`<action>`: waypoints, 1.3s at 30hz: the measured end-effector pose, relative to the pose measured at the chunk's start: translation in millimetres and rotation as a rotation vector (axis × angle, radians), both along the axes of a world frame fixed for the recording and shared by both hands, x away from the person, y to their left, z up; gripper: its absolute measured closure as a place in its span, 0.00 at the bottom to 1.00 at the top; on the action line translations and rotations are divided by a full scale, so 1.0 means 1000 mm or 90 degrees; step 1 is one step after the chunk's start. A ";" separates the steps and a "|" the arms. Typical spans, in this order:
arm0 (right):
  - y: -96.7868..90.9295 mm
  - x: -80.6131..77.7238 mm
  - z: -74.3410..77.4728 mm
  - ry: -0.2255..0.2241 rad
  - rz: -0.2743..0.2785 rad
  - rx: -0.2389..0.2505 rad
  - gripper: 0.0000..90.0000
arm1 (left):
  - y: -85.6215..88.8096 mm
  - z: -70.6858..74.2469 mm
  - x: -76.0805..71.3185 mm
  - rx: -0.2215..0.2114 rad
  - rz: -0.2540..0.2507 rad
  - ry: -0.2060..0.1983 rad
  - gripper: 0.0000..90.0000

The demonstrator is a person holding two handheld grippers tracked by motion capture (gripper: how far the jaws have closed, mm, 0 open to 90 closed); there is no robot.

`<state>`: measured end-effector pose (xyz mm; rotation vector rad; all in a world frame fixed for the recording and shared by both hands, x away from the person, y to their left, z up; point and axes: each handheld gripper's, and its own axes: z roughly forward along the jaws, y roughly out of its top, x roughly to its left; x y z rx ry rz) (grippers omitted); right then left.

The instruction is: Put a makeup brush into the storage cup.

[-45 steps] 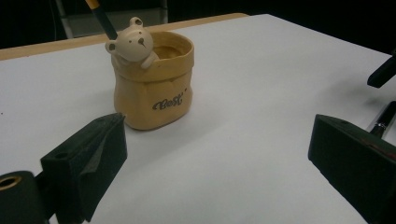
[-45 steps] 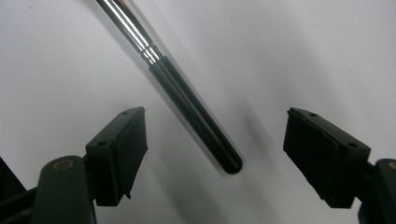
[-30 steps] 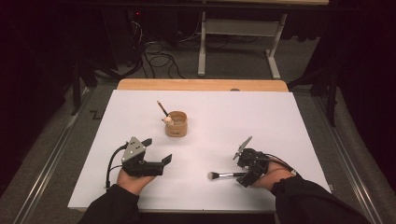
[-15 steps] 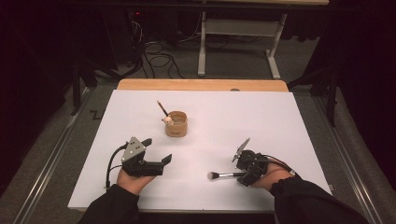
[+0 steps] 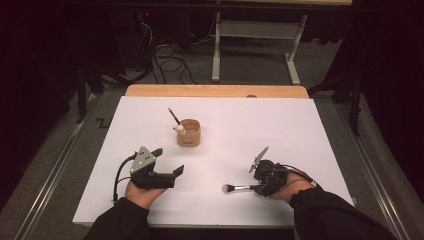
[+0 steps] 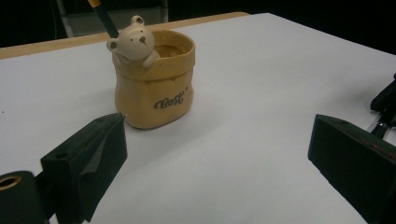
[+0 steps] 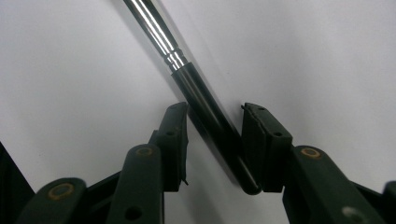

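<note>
On the white counter (image 5: 300, 130), near its front edge, we see the right gripper (image 5: 259, 186) lying low over a makeup brush (image 5: 240, 188). The brush lies flat, bristle head pointing toward the person's left, black handle end between the jaws. In the right gripper view the brush handle (image 7: 205, 112) runs slantwise between the two pads; the handle's end touches the pad on that view's right, and a gap stays at the other pad. The jaws have just been closing around the handle, not yet clamped on both sides, so we call this gripper still open with the brush between.

The left gripper (image 5: 167, 172) rests on the front left part of the counter, jaws wide apart, holding nothing. In its own view the jaws frame a tan bear-shaped cup (image 6: 154, 79) standing upright, well ahead of them. From above, the cup (image 5: 189, 132) sits mid-counter, with a dark pencil (image 5: 174, 116) leaning out of it toward the far left. Cup and brush are well apart.
</note>
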<state>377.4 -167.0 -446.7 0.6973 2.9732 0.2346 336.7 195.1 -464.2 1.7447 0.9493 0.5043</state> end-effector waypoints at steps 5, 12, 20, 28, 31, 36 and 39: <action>-0.001 0.000 0.000 -0.004 0.006 0.006 0.75 | 0.000 0.000 0.000 0.000 0.000 0.001 0.06; -0.001 -0.001 0.000 -0.006 -0.001 0.006 0.79 | 0.000 0.000 0.000 0.001 0.000 -0.001 0.06; -0.001 -0.002 0.000 -0.006 0.000 0.005 0.83 | 0.000 0.000 0.000 -0.001 0.000 -0.002 0.06; -0.001 -0.002 -0.001 -0.004 -0.001 0.005 0.87 | 0.000 0.001 -0.001 -0.001 0.001 -0.003 0.06; -0.001 -0.002 -0.001 -0.004 -0.001 0.004 0.88 | 0.000 0.001 -0.001 -0.001 0.001 -0.003 0.06; 0.000 -0.002 -0.001 -0.003 -0.002 0.005 0.89 | 0.000 0.001 -0.001 -0.001 0.001 -0.003 0.06; 0.000 -0.001 -0.001 -0.003 0.000 0.006 0.89 | 0.000 0.001 -0.001 -0.001 0.002 -0.004 0.06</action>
